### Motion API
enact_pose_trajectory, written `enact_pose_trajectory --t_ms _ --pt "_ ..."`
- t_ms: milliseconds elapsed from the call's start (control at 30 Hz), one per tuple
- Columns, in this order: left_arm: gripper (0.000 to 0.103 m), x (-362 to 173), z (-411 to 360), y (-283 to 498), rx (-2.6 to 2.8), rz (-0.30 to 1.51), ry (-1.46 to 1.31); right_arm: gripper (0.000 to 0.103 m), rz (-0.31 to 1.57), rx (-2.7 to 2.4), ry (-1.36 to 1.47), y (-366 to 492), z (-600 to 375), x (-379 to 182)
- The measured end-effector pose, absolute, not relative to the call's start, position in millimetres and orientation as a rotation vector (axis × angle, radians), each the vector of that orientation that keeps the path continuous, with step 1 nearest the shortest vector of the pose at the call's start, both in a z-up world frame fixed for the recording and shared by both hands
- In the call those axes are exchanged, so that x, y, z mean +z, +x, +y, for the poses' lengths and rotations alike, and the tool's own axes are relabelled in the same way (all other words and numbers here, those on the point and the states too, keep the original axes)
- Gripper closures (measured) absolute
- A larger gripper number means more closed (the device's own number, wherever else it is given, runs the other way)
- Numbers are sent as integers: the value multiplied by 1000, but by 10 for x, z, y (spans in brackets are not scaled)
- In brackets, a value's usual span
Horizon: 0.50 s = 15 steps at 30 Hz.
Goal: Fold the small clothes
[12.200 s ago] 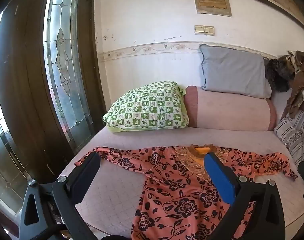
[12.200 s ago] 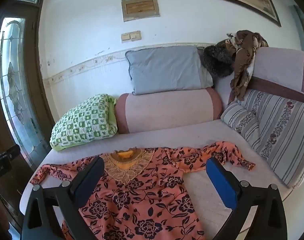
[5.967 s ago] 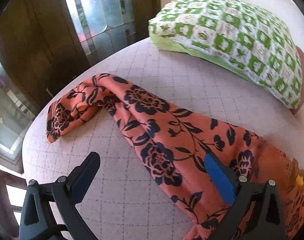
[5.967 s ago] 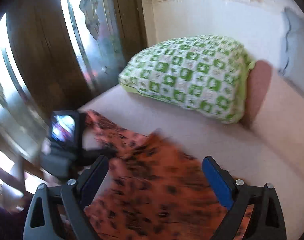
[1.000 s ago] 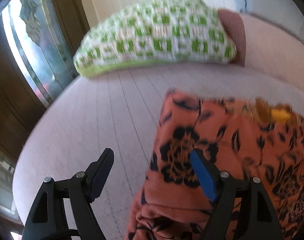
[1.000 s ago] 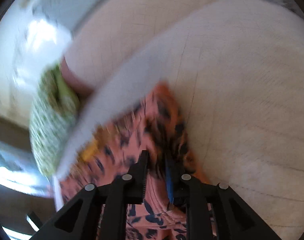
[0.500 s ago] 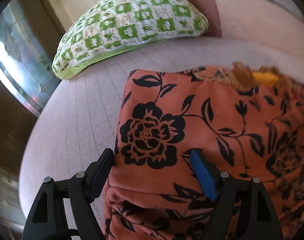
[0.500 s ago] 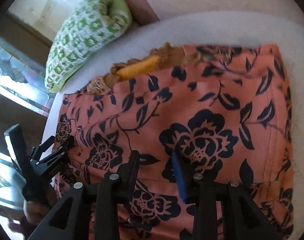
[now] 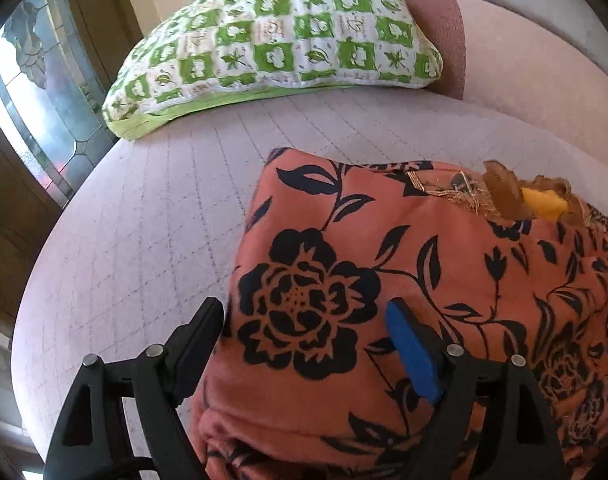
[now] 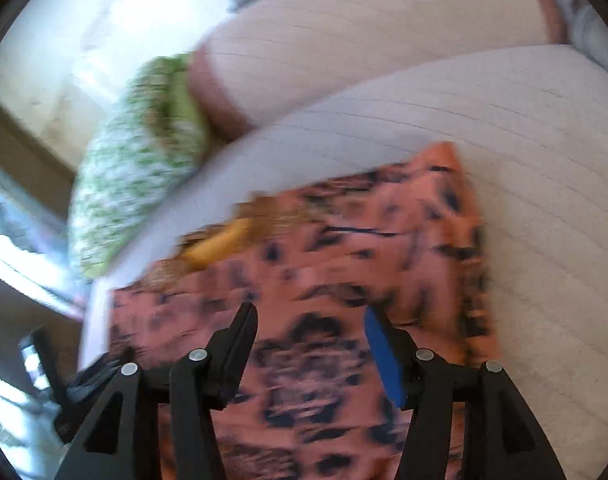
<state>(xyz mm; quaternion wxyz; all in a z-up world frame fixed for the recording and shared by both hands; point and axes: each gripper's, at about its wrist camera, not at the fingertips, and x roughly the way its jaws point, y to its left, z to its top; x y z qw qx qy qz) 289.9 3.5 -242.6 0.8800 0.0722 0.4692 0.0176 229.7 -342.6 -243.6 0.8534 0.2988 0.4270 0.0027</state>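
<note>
Over the folded blouse point(image 9: 383, 264), my left gripper point(image 9: 304, 332) and right gripper point(image 10: 309, 340) gape empty, right's jaws just opening; snagging fabric would undo the fold.

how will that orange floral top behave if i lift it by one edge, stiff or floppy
Probably floppy: the orange floral top bunches in soft rounded folds at its near edge. It looks thin and light, lying nearly flat on the bed. The tucked-in sides would likely fall open when lifted.
</note>
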Motion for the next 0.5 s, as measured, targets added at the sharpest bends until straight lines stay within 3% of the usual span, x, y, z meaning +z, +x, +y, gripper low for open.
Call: enact_pose_trajectory --t_ms 133,300,500 --pt "19 -2337 69 2763 60 990 171 43 940 163 595 2266 -3088 -2360" --pt "19 -2514 115 2630 65 1035 237 44 1132 252 513 2184 -2681 -2632" --pt "19 -2393 42 2419 55 972 249 44 1044 240 559 2000 -2694 -2451"
